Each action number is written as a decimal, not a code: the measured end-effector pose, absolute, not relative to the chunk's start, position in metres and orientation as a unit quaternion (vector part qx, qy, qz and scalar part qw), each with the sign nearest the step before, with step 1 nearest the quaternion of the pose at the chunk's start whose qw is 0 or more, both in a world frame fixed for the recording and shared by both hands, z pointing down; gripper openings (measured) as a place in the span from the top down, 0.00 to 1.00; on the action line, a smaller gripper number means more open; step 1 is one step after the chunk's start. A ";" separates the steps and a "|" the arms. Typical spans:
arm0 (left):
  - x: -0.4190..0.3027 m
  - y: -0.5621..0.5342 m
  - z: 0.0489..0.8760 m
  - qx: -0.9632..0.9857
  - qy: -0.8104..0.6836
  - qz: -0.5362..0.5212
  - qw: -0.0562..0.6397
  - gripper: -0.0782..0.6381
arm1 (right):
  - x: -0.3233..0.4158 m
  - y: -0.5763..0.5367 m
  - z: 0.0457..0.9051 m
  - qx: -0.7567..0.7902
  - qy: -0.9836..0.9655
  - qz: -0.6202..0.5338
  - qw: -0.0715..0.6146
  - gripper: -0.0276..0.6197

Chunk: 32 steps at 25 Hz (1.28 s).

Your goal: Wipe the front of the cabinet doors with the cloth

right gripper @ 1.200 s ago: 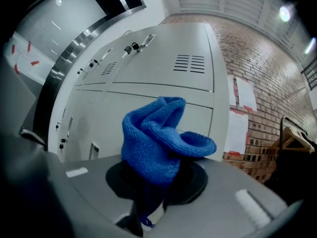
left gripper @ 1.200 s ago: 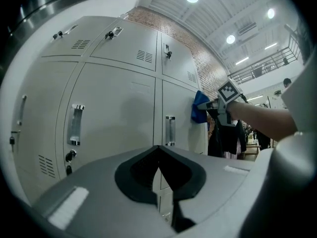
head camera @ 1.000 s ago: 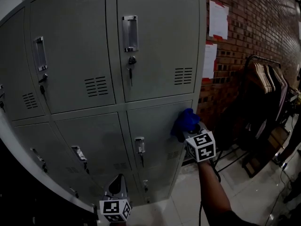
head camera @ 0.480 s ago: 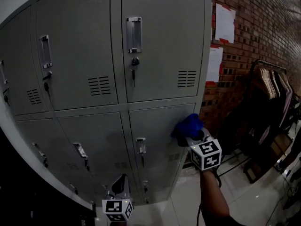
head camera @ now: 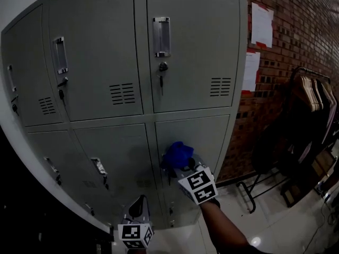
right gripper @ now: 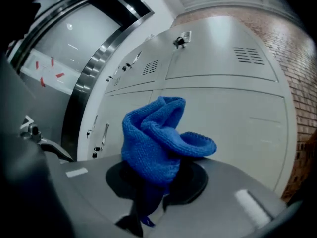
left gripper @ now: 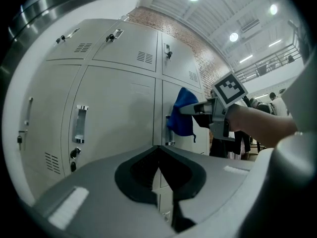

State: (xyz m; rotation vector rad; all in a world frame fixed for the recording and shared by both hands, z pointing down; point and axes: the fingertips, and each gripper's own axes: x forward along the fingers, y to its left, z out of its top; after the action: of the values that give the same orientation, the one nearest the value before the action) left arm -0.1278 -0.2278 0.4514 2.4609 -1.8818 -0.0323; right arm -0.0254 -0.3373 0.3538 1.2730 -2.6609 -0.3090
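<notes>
A grey metal locker cabinet [head camera: 127,62] with several doors fills the head view. My right gripper [head camera: 183,165] is shut on a bunched blue cloth [head camera: 177,154], pressed against the lower right door [head camera: 209,136] near its handle. In the right gripper view the blue cloth [right gripper: 158,140] bulges out of the jaws towards the door [right gripper: 237,118]. My left gripper [head camera: 136,210] hangs low in front of the bottom doors, its jaws shut with nothing between them. The left gripper view shows the cloth [left gripper: 182,113] and the right gripper [left gripper: 198,108] at the door edge.
A brick wall [head camera: 296,46] with paper sheets [head camera: 262,25] stands right of the cabinet. A clothes rack [head camera: 312,97] with dark garments and a low metal frame [head camera: 251,192] stand on the shiny floor to the right.
My right gripper has carried the cloth leftwards and a little down across the lower right door, from its right edge towards its handle. The left gripper stays put.
</notes>
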 end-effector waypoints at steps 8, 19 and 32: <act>-0.144 -0.223 0.441 0.787 -0.616 -0.016 0.012 0.87 | -0.056 -0.349 0.369 0.404 -0.905 -0.097 0.093 0.84; -0.152 -0.230 0.443 0.777 -0.629 -0.019 0.022 0.87 | 0.003 -0.362 0.376 0.458 -0.874 -0.108 0.120 0.84; -0.126 -0.233 0.456 0.788 -0.615 -0.007 0.022 0.87 | 0.090 -0.374 0.379 0.510 -0.845 -0.100 0.125 0.84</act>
State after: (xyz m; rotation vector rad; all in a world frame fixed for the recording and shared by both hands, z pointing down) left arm -0.1261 -0.2327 0.4557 2.4435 -1.9047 -0.0227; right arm 0.0900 -0.3739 0.3788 1.4853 -2.4627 -0.2923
